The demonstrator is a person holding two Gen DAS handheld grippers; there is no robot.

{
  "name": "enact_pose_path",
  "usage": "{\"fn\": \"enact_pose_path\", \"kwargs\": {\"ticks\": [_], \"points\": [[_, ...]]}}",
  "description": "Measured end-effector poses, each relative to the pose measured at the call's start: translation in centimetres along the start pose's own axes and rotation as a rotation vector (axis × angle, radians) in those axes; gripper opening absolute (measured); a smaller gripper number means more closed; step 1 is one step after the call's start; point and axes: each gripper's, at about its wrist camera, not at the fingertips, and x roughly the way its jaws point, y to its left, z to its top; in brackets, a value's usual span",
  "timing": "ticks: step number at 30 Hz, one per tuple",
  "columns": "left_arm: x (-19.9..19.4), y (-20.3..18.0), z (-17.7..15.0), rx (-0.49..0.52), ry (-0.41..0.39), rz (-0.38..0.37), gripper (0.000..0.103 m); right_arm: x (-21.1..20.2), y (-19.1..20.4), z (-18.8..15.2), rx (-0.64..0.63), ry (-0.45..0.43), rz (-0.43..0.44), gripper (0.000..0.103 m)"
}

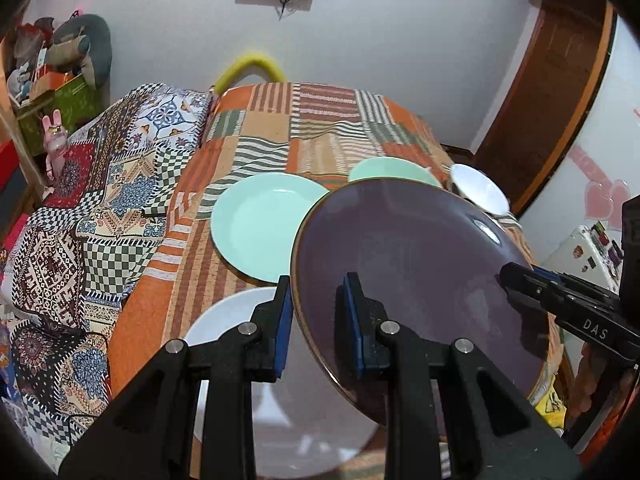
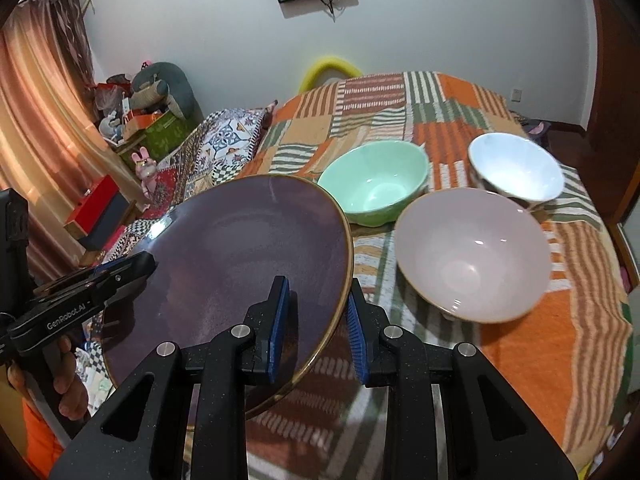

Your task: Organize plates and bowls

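Observation:
A large purple plate point(image 1: 416, 276) with a gold rim is held up over the bed between both grippers. My left gripper point(image 1: 318, 324) straddles its left rim; my right gripper point(image 2: 318, 322) straddles its right rim point(image 2: 248, 264). Each set of jaws is around the rim with a gap at one pad, so grip contact is unclear. A mint green plate point(image 1: 260, 224) and a white plate point(image 1: 240, 360) lie on the bedspread below. A green bowl point(image 2: 374, 182), a pink bowl point(image 2: 474, 254) and a white bowl point(image 2: 516, 170) stand to the right.
The bed has an orange striped patchwork cover point(image 1: 260, 132) and a patterned quilt point(image 1: 80, 220) on its left. Shelves with boxes and toys point(image 2: 136, 120) stand left of the bed. A wooden door point(image 1: 552, 92) is at the right.

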Motion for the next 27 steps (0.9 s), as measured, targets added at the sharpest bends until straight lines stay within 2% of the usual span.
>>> {"fn": "enact_pose_path", "kwargs": {"ticks": [11, 27], "points": [[-2.5, -4.1, -2.3, 0.046, 0.019, -0.03, 0.025, -3.7, -2.2, -2.2, 0.032, -0.032, -0.006, 0.025], [-0.4, -8.2, -5.3, 0.095, 0.128, -0.046, 0.025, -5.3, -6.4, -6.5, 0.087, 0.006, -0.025, 0.025]]}}
